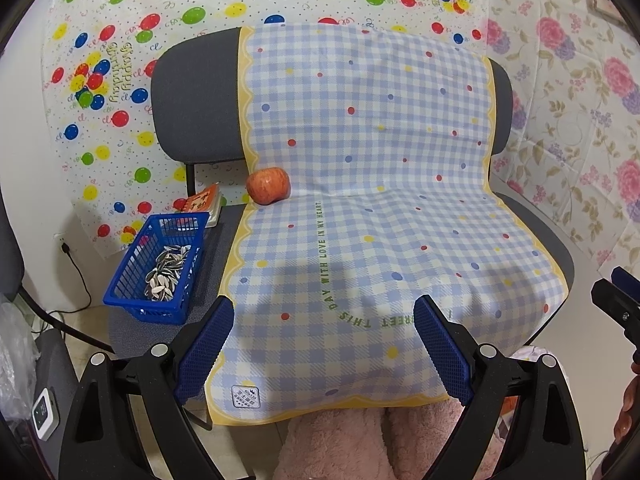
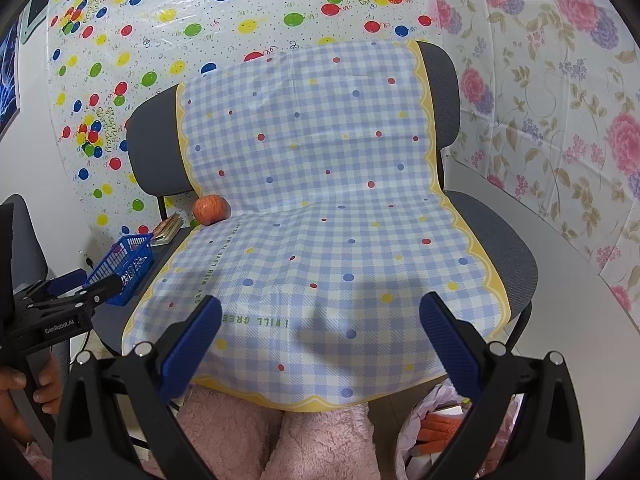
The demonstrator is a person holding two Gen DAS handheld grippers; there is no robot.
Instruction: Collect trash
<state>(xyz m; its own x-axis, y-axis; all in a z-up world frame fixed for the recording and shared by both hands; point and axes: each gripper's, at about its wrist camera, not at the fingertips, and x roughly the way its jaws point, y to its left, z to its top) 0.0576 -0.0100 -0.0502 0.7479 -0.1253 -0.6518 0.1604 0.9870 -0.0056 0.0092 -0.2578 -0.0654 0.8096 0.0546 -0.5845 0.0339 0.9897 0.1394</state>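
Plainly, left gripper [image 1: 324, 316] and right gripper [image 2: 320, 314] both gape wide, empty, above the checked cloth [image 1: 360, 200].

Black hand-held gripper [image 1: 324, 336] frames, blue ribbed pads [image 1: 208, 344], silver screws, "GenRobot.AI" marking.

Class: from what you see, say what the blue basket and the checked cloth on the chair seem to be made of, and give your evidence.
Blue basket: probably rigid moulded plastic, going by its uniform colour and slotted lattice walls. Checked cloth: likely a thin coated or plastic sheet, smooth with a faint sheen, printed and draping in soft folds; it may be woven fabric instead.
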